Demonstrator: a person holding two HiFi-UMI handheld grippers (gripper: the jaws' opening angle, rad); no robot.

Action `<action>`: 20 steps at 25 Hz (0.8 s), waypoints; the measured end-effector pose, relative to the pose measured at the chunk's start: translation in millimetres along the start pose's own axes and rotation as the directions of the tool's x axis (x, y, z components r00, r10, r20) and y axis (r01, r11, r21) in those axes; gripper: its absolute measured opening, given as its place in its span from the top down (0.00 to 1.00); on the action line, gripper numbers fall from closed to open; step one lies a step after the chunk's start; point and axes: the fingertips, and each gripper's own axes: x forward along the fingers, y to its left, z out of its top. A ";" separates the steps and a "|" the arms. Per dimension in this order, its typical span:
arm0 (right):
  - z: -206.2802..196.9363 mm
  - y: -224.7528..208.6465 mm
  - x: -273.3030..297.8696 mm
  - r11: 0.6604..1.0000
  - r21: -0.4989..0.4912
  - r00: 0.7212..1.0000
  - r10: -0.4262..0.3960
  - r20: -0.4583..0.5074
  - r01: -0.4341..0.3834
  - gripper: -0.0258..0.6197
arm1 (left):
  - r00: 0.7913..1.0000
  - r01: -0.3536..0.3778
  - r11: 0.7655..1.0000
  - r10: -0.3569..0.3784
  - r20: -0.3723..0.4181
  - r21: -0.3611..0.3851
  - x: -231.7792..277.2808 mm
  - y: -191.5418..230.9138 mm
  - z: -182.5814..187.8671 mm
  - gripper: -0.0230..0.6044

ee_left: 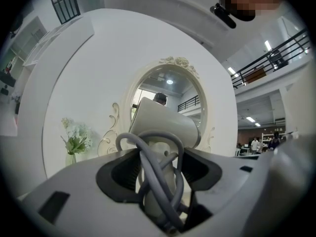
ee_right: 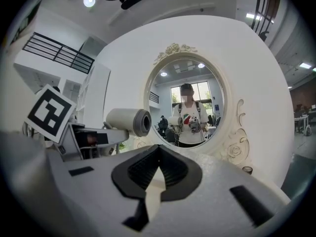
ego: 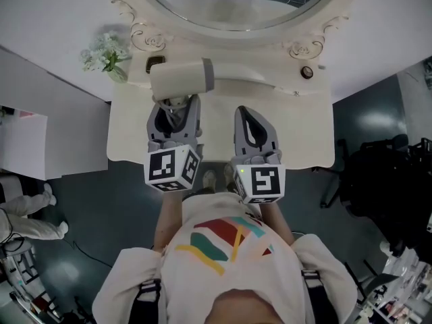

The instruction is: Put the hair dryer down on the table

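My left gripper (ego: 174, 105) is shut on the handle of a cream hair dryer (ego: 181, 78). The dryer's barrel lies crosswise above the back left of the white vanity table (ego: 297, 137). In the left gripper view the handle (ee_left: 160, 181) stands upright between the jaws with its grey cord (ee_left: 157, 174) looped round it, and the barrel (ee_left: 165, 122) sits above. The right gripper view shows the barrel (ee_right: 127, 121) to the left. My right gripper (ego: 251, 113) hovers beside it over the table's middle. Its jaws (ee_right: 158, 154) meet at the tips with nothing between them.
An ornate oval mirror (ego: 236, 5) stands at the back of the table. A vase of pale flowers (ego: 104, 54) is at the back left corner, with a small dark square item (ego: 155, 62) beside it. A small round dark object (ego: 307, 72) sits at the back right.
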 end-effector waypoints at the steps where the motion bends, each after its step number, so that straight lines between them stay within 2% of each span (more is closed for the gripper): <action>1: -1.3 0.6 0.6 1.000 -0.003 1.000 0.004 -0.005 -0.004 0.96 | 1.000 -0.010 1.000 0.010 -0.022 -0.004 1.9 2.1 -4.9 0.57; 9: -9.0 -1.0 6.0 1.000 -0.007 0.999 0.013 -0.031 -0.013 0.96 | 0.988 -0.039 0.998 0.032 -0.149 -0.044 14.3 12.3 -41.5 0.57; 20: -21.0 -9.0 17.2 1.000 0.013 0.997 0.014 -0.073 -0.013 0.96 | 0.963 -0.037 0.998 0.021 -0.268 -0.053 32.4 17.6 -79.4 0.57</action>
